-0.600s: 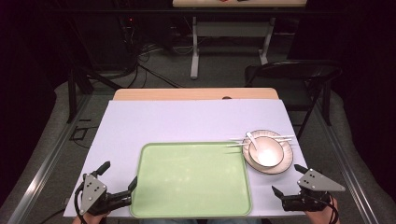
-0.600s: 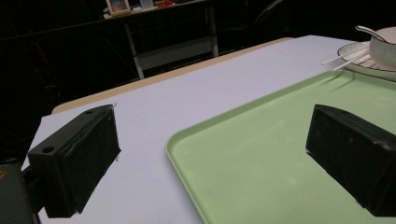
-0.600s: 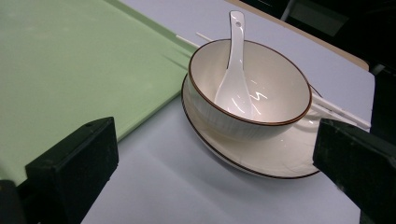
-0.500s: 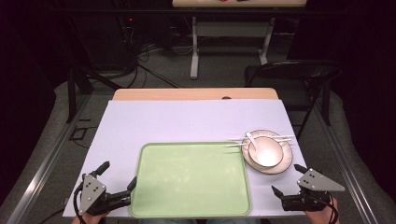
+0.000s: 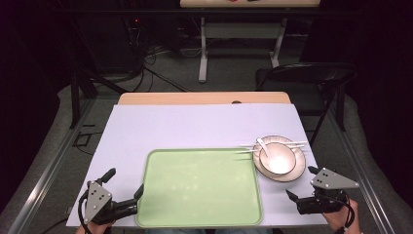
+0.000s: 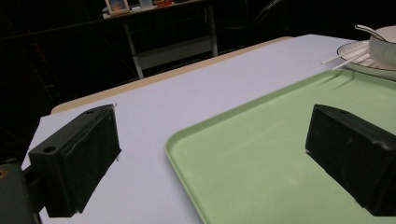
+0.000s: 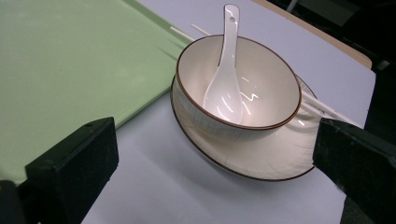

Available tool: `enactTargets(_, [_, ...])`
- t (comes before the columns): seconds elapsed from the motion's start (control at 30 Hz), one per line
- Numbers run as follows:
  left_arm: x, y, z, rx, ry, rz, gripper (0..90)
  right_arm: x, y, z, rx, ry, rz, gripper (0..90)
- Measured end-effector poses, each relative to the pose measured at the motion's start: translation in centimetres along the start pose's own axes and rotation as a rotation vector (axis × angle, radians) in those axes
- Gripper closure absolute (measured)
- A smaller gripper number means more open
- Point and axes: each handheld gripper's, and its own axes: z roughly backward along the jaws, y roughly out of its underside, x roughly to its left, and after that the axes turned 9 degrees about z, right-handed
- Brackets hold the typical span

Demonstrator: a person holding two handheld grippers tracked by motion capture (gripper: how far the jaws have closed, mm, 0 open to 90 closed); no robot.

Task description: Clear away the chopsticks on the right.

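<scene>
A pale green tray [image 5: 199, 187] lies empty at the table's near middle. Right of it a white bowl [image 5: 277, 157] with a white spoon [image 5: 263, 145] in it stands on a brown-rimmed plate [image 5: 298, 170], and white chopsticks [image 5: 272, 145] lie across the plate's far side. My left gripper [image 5: 125, 181] is open at the tray's near left corner, and the tray [image 6: 289, 140] rim runs between its jaws. My right gripper [image 5: 302, 183] is open just in front of the plate. The bowl [image 7: 261, 88] and spoon [image 7: 224, 88] sit beyond its wide jaws, untouched.
The table [image 5: 195, 126] has a pale lavender cover, bare behind the tray. A dark folding chair [image 5: 307, 78] stands past the far right corner. Cables and another table's legs [image 5: 204, 53] are on the floor beyond.
</scene>
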Motion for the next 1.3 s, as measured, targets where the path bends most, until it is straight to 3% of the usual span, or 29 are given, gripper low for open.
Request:
enactTargets(0.57, [0.0, 0.0, 0.0, 0.002, 0.001, 0.002, 2.8, -5.0, -2.7, -0.7, 0.065, -0.023, -0.002, 0.0])
enactTargets(1.3, [0.1, 0.0, 0.0, 0.003, 0.003, 0.0, 2.8, -11.0, -8.1, -5.9, 0.226, -0.128, 0.053, 0.0])
